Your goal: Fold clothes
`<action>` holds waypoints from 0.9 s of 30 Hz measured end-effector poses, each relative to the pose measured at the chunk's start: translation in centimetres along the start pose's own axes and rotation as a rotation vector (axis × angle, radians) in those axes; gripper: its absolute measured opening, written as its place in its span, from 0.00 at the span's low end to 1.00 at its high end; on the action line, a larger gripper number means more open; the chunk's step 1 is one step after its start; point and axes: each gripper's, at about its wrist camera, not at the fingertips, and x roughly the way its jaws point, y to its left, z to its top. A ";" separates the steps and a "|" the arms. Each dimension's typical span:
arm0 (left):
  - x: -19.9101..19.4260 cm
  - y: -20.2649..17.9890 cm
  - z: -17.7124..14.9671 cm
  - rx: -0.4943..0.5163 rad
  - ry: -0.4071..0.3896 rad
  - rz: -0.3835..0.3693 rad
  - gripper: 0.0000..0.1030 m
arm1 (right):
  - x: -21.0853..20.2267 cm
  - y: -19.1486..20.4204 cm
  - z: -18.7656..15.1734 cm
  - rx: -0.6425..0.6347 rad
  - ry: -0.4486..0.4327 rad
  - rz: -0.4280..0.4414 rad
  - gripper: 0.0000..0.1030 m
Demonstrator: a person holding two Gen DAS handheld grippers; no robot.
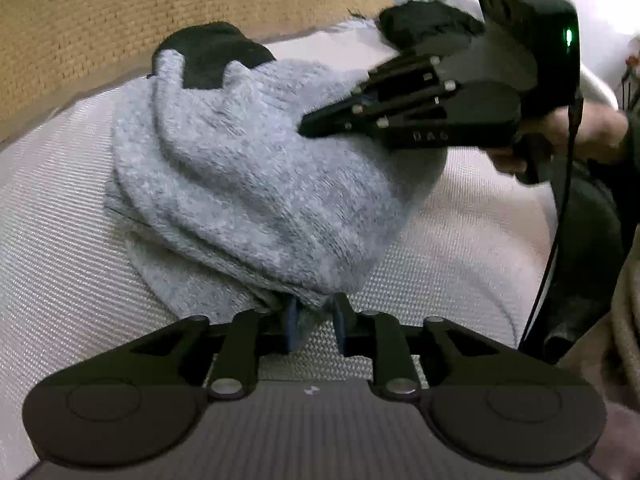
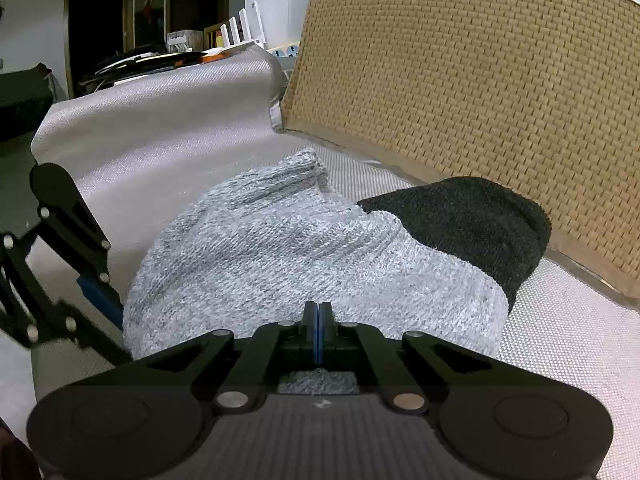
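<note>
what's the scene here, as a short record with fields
item: grey sock with black toe, bunched
surface: pale woven cushion
behind: tan woven panel
left tongs: partly open, sock edge between the pads, grip unclear
right tongs: shut, resting on the sock, no cloth seen between the pads
person: a hand holds the right tongs' handle

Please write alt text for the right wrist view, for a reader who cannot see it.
The right gripper, jaws shut, rests against a grey knitted sock with a black toe, lying on a pale woven cushion. The left gripper reaches the sock's left edge; a tan woven panel stands behind.
</note>
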 end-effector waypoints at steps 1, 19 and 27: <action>0.4 -0.4 0.2 0.020 0.003 0.012 0.30 | 0.0 0.1 0.0 -0.003 0.000 -0.002 0.00; 1.7 -1.6 0.6 0.107 0.046 0.073 0.16 | -0.2 0.2 -0.3 -0.011 -0.014 -0.009 0.00; -0.2 -1.5 -0.4 0.171 0.064 0.172 0.08 | -0.3 0.4 -0.5 -0.033 -0.030 -0.016 0.00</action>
